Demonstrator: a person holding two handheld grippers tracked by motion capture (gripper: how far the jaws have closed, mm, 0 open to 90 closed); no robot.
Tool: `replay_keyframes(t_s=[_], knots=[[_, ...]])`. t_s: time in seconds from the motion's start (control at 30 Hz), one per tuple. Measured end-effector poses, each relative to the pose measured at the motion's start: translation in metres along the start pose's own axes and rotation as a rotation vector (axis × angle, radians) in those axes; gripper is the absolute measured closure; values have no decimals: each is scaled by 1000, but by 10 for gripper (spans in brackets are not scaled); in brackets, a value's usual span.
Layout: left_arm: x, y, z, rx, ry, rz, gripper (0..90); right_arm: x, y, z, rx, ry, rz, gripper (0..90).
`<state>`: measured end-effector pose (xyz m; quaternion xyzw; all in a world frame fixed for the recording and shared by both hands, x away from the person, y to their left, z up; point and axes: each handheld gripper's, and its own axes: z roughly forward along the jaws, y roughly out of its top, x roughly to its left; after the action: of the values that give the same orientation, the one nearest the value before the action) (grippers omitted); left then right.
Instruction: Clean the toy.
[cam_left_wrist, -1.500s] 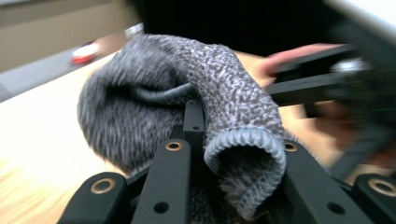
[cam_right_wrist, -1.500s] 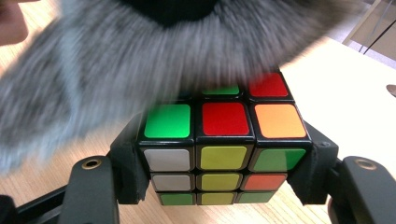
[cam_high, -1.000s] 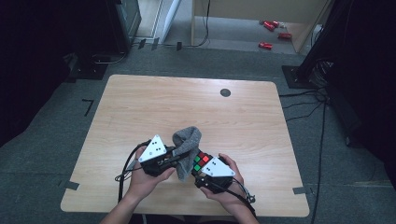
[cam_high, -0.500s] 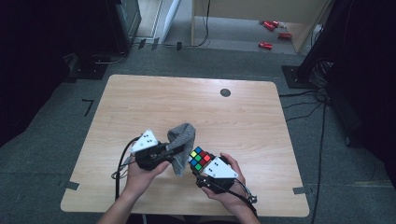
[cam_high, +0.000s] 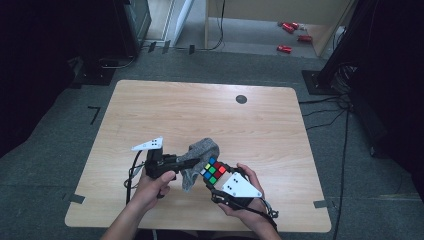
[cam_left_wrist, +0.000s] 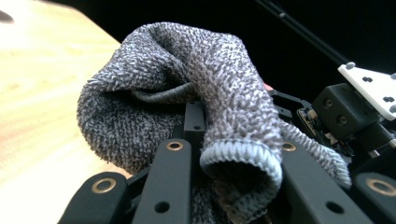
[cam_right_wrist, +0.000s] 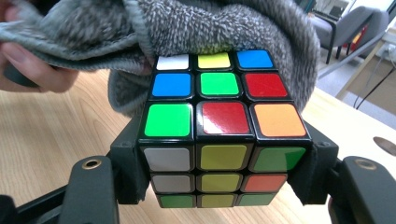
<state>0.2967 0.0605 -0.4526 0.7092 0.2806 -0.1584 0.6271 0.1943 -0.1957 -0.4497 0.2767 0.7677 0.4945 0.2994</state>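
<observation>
Grey cloth (cam_right_wrist: 219, 28) covers the far side of the cube (cam_right_wrist: 224, 126) held in the right gripper (cam_right_wrist: 224, 186); it also hides the left gripper's (cam_left_wrist: 233, 186) fingertips.

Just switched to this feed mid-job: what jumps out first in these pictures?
The colourful puzzle cube stands out, clamped by its sides in the right gripper near the table's front edge. A grey knitted cloth is pinched in the left gripper and draped against the cube's far side. Beyond the table, red objects lie on the floor.
</observation>
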Motion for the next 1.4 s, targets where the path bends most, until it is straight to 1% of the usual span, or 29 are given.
replay_keyframes(t_s=[0.07, 0.1, 0.13, 0.2, 0.27, 0.3, 0.33, 0.4, 0.47, 0.5, 0.53, 0.57, 0.6, 0.67, 0.77, 0.83, 0.9, 0.93, 0.97, 1.0, 1.03, 1.07, 1.1, 1.13, 1.23, 1.27, 1.33, 1.37, 1.4], knots=[[1, -2, 3, 59, 86, 31, 789, 0, 1, -2, -29, 10, 4, 348], [2, -3, 3, 75, 106, 41, 789, 0, 3, -4, -45, 18, 7, 348], [2, -3, 2, 64, 115, 44, 789, 0, 5, -5, -49, 17, 2, 348], [-1, 0, -3, 2, 111, 50, 788, 0, 7, -5, -44, 6, -8, 348], [-5, 3, -10, -68, 62, 56, 788, -1, 6, -4, -31, 4, -2, 348], [-7, 4, -11, -83, 44, 69, 788, -2, 5, -3, -21, 1, -3, 348], [-10, 4, -10, -80, 37, 82, 788, -2, 3, -1, -15, -1, -2, 348], [-11, 3, -4, -39, 55, 96, 787, -1, 2, 0, -16, 10, 7, 348], [-7, 0, 0, -14, 74, 69, 788, 1, 4, -1, -16, 7, -6, 348], [-5, -2, 2, 19, 101, 65, 789, 1, 5, -2, -23, 9, -6, 348], [-4, -3, 5, 54, 145, 83, 789, 1, 6, -4, -31, 11, -1, 348], [-4, -5, 6, 73, 174, 104, 788, 1, 7, -6, -40, 12, -3, 348], [-5, -5, 6, 70, 182, 111, 788, 0, 8, -6, -41, 10, -5, 348], [-6, -2, 1, 23, 170, 103, 784, -1, 7, -6, -39, 3, 0, 348], [-10, 3, -9, -69, 107, 97, 781, -3, 3, -1, -11, -6, -4, 348], [-14, 4, -9, -81, 85, 119, 781, -3, 0, 1, 8, -5, -1, 348], [-15, 2, -3, -52, 71, 131, 781, -1, -1, 2, 11, 0, -1, 348], [-15, 0, 0, -42, 79, 132, 781, -1, 0, 2, 8, 2, -2, 348], [-13, -1, 1, -45, 74, 112, 782, 0, 1, 2, 10, 0, -6, 348], [-10, -1, 1, -27, 75, 97, 782, 0, 2, 1, 17, -10, -11, 348], [-9, -2, 3, 12, 112, 102, 783, 0, 2, 0, 12, -8, -8, 348], [-8, -4, 6, 59, 169, 128, 784, -1, 2, -1, -1, -2, 3, 348], [-8, -6, 8, 89, 211, 145, 783, -3, 4, -3, -18, 8, 14, 348], [-7, -7, 8, 90, 225, 148, 783, -3, 6, -4, -27, 11, 21, 348], [-8, -3, 1, 6, 197, 120, 773, -4, 8, -5, -32, 4, 11, 348], [-9, -1, -2, -24, 189, 120, 773, -4, 7, -4, -28, 5, 17, 348], [-12, 0, -7, -78, 197, 135, 776, -5, 4, -2, -6, 1, 13, 348], [-13, 0, -7, -96, 185, 131, 778, -6, 3, -1, 2, 2, 19, 348], [-13, -1, -7, -100, 155, 125, 779, -6, 1, 0, 11, 4, 24, 348]])
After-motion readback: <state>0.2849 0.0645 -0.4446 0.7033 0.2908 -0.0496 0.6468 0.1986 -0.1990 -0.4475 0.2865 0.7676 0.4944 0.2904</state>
